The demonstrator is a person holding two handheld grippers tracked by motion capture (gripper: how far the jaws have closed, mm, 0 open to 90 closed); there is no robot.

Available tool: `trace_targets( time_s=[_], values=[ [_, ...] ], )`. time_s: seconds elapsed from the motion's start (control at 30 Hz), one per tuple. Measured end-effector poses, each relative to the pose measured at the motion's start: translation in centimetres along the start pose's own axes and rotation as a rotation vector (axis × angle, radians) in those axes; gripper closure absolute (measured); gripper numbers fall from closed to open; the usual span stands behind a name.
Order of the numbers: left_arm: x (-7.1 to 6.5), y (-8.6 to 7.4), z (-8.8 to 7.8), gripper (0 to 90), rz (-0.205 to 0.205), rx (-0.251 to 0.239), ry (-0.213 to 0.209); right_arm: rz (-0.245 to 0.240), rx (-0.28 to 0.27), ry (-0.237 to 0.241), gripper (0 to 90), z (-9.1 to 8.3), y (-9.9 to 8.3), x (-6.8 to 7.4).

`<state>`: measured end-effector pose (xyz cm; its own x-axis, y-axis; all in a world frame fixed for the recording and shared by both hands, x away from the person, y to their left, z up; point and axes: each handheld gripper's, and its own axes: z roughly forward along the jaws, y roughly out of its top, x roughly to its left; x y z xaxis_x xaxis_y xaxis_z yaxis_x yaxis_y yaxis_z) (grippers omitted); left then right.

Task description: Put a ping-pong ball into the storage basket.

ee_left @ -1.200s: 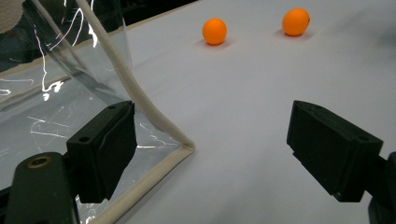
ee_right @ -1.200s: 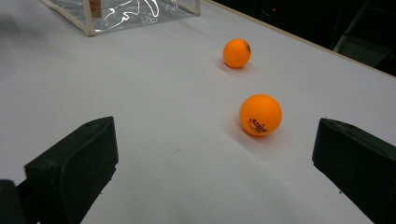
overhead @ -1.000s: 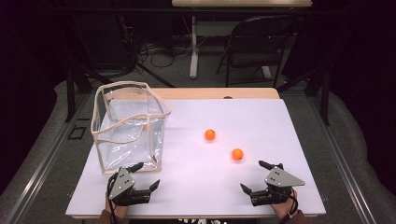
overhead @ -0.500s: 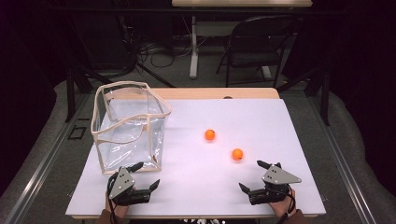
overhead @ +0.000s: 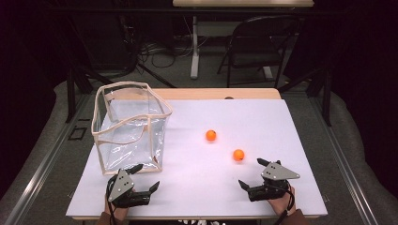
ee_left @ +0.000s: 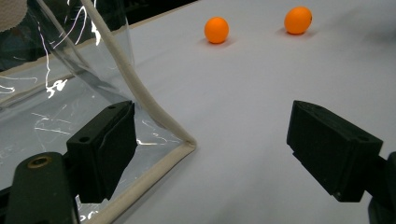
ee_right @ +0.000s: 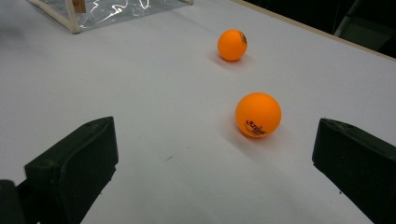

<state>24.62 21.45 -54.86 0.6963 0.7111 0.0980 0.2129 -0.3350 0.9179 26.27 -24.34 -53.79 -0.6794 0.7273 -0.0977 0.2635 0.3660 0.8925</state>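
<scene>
High view: the left gripper [overhead: 144, 177] rests at the lower left of the white table [overhead: 234, 117], jaws spread wide and empty, just below the clear bag [overhead: 131, 126] at left centre. The right gripper [overhead: 256, 174] lies at lower right, equally wide and empty. The near ball [overhead: 239, 154] sits just above it; the far ball [overhead: 211, 135] lies near frame centre.

Left gripper view: both jaws stand far apart, the left one overlapping the clear bag's [ee_left: 70, 93] trimmed corner. Both balls, far [ee_left: 216, 30] and near [ee_left: 298, 20], lie along the top edge.

Right gripper view: the near ball [ee_right: 258, 115] lies between and beyond the gaping jaws, untouched; the far ball [ee_right: 232, 45] is above it, the bag [ee_right: 107, 9] at upper left.
</scene>
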Motion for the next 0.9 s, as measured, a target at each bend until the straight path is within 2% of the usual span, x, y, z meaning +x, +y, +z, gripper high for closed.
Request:
trace_targets(
  time_s=[0.53,0.8,0.9],
  values=[
    [-0.1,0.0,0.1,15.9,0.002,0.0,-0.006,0.024,0.047,-0.014,0.0,1.2,1.0,-0.8],
    [0.0,0.0,0.2,15.9,0.007,0.003,-0.006,0.029,0.052,-0.016,0.0,1.3,1.2,-1.0],
    [0.0,0.0,0.1,15.9,0.009,0.002,-0.005,0.031,0.078,-0.006,0.0,2.3,2.1,-1.4]
  ],
)
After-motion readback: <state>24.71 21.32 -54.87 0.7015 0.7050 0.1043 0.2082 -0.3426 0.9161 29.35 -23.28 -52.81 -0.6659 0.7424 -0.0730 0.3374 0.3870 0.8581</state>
